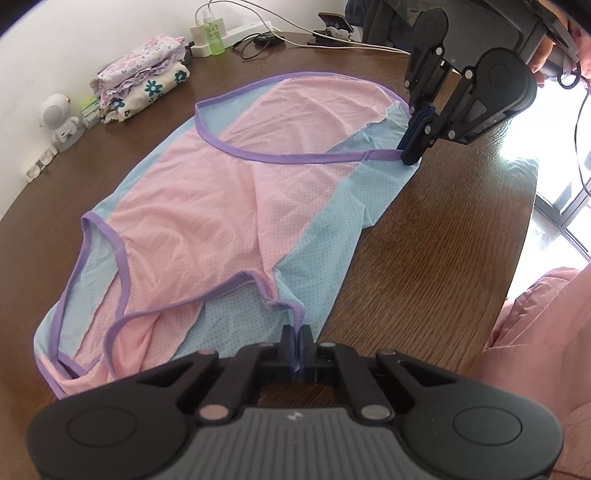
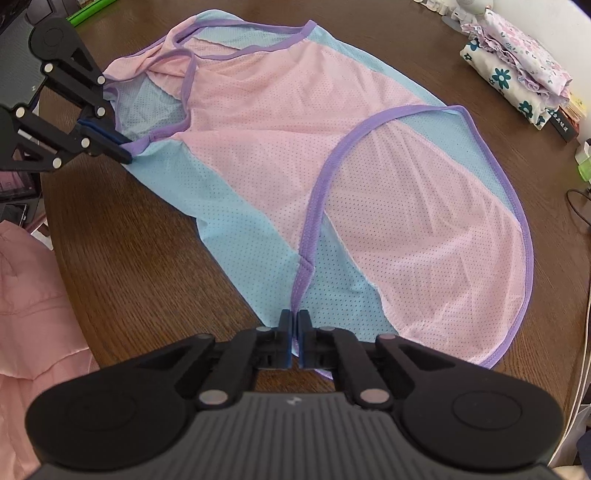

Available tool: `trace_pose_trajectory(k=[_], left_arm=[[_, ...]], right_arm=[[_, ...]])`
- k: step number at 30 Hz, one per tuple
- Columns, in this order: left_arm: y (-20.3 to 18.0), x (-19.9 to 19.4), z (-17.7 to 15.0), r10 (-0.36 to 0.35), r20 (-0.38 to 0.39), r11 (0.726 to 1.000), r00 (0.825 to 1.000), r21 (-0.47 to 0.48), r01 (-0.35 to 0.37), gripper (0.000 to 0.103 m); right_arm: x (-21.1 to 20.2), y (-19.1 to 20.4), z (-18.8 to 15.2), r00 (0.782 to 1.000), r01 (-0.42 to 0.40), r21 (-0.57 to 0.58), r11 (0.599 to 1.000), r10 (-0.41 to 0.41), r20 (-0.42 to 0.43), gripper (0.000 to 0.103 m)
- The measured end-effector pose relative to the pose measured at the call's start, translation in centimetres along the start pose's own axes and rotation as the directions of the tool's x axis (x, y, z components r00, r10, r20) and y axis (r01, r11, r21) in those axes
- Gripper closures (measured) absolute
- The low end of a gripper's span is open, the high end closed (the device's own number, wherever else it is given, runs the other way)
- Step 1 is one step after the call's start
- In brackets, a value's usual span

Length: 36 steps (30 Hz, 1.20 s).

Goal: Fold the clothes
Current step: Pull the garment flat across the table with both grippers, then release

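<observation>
A pink and light-blue mesh tank top [image 1: 207, 206] with purple trim lies spread on the brown wooden table [image 1: 424, 258]; it also shows in the right wrist view [image 2: 295, 166]. My left gripper [image 1: 297, 332] is shut on the top's near purple-trimmed edge; it shows at the left of the right wrist view [image 2: 123, 149]. My right gripper [image 2: 294, 325] is shut on the purple-trimmed edge at the top's other end; it shows in the left wrist view [image 1: 412, 153].
A stack of folded floral clothes [image 1: 140, 81] sits at the table's far side, also in the right wrist view [image 2: 517, 66]. A small white robot figure [image 1: 61, 118], a green bottle [image 1: 214, 35], chargers and cables lie near the wall. Pink fabric [image 2: 33, 314] hangs off the table's edge.
</observation>
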State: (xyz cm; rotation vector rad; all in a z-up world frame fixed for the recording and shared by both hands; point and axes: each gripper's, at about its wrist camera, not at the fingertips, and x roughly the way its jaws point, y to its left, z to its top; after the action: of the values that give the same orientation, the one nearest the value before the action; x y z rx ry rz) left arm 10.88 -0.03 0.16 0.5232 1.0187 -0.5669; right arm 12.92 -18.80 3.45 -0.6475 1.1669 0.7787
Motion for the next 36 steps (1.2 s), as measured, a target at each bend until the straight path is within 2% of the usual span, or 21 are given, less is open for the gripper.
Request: trace_pose_trajectory(k=[7, 15, 18, 22, 24, 28, 30, 32, 34, 36], left_arm=[[0.1, -1.1, -1.1, -0.056, 0.013, 0.998, 0.998, 0.004, 0.056, 0.103], [0.7, -1.9, -3.2, -0.189, 0.01, 0.98, 0.982, -0.052, 0.19, 0.102], [0.9, -2.0, -3.1, -0.194, 0.01, 0.979, 0.981, -0.055, 0.194, 0.102], [0.5, -1.3, -3.5, -0.236, -0.02, 0.971, 0.972, -0.042, 0.235, 0.102], [1.0, -1.2, -3.4, -0.258, -0.009, 0.965, 0.966, -0.056, 0.258, 0.101], [1.6, -1.3, -3.4, -0.261, 0.026, 0.962, 0.965, -0.083, 0.262, 0.097], [1.7, -1.3, -3.5, -0.249, 0.043, 0.964, 0.967, -0.089, 0.252, 0.096], [1.5, -1.5, -3.6, -0.237, 0.048, 0.968, 0.97, -0.069, 0.24, 0.101], [0.8, -1.9, -3.8, -0.222, 0.049, 0.974, 0.974, -0.026, 0.223, 0.1], [0.4, -2.6, -4.0, -0.203, 0.064, 0.979, 0.977, -0.01, 0.204, 0.092]], right_arm=[[-1.2, 1.1, -0.7, 1.0, 0.021, -0.079, 0.997, -0.021, 0.004, 0.101], [-1.9, 1.9, -2.9, 0.997, -0.069, -0.159, 0.985, 0.062, -0.049, 0.101], [-2.1, 2.1, -3.1, 0.995, -0.091, -0.177, 0.98, 0.083, -0.053, 0.101], [-2.1, 2.1, -3.5, 0.993, -0.112, -0.167, 0.98, 0.103, -0.061, 0.101], [-1.7, 2.0, -3.7, 0.992, -0.118, -0.158, 0.98, 0.108, -0.072, 0.101], [-1.4, 1.4, -3.7, 0.991, -0.13, -0.108, 0.986, 0.126, -0.041, 0.099], [-1.5, 0.8, -3.4, 0.991, -0.132, -0.066, 0.989, 0.133, 0.0, 0.092], [-1.3, 0.2, -3.0, 0.991, -0.127, -0.037, 0.991, 0.128, 0.029, 0.088], [-1.4, -0.2, -2.3, 0.992, -0.112, -0.032, 0.993, 0.113, 0.047, 0.088], [-1.8, -0.6, -1.5, 0.992, -0.097, -0.023, 0.995, 0.099, 0.081, 0.083]])
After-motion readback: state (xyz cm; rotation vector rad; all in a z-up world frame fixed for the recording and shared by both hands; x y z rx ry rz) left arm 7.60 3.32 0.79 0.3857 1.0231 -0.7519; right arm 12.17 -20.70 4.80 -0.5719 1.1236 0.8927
